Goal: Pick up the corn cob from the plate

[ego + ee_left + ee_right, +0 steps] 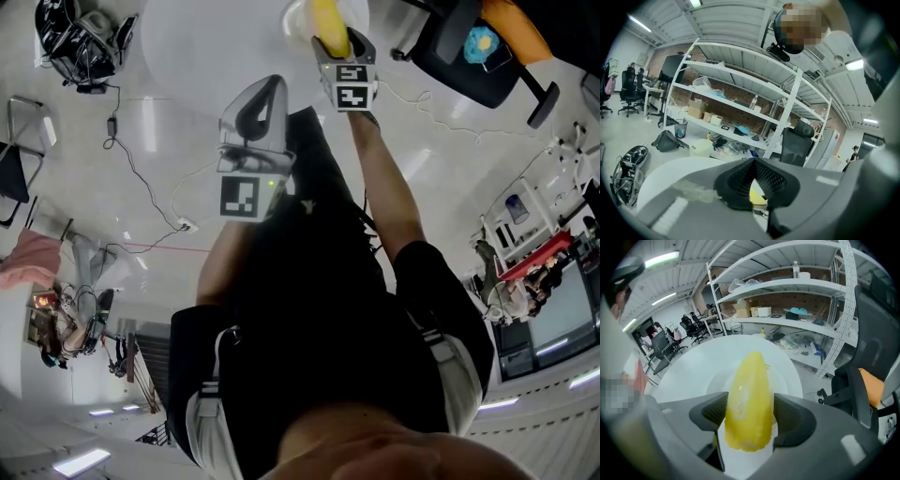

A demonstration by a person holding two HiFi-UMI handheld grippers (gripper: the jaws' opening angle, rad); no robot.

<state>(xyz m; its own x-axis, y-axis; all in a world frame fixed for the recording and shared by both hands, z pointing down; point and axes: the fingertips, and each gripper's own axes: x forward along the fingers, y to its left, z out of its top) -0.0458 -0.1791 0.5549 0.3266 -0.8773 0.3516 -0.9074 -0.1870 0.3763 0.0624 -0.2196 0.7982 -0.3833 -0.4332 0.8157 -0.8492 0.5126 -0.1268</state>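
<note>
The yellow corn cob lies on a white plate on the round white table. My right gripper is tilted down over the plate. Its jaws stand wide on either side of the cob, their pads close beside it and not pressing on it. From the head view the cob shows between the right gripper's fingers at the plate's edge. My left gripper hangs nearer to me and holds nothing. In its own view the left gripper has its tips together.
A black office chair with an orange cushion stands right of the table. White metal shelving with boxes and clutter stands behind it. Cables run over the floor at the left. More chairs stand far off.
</note>
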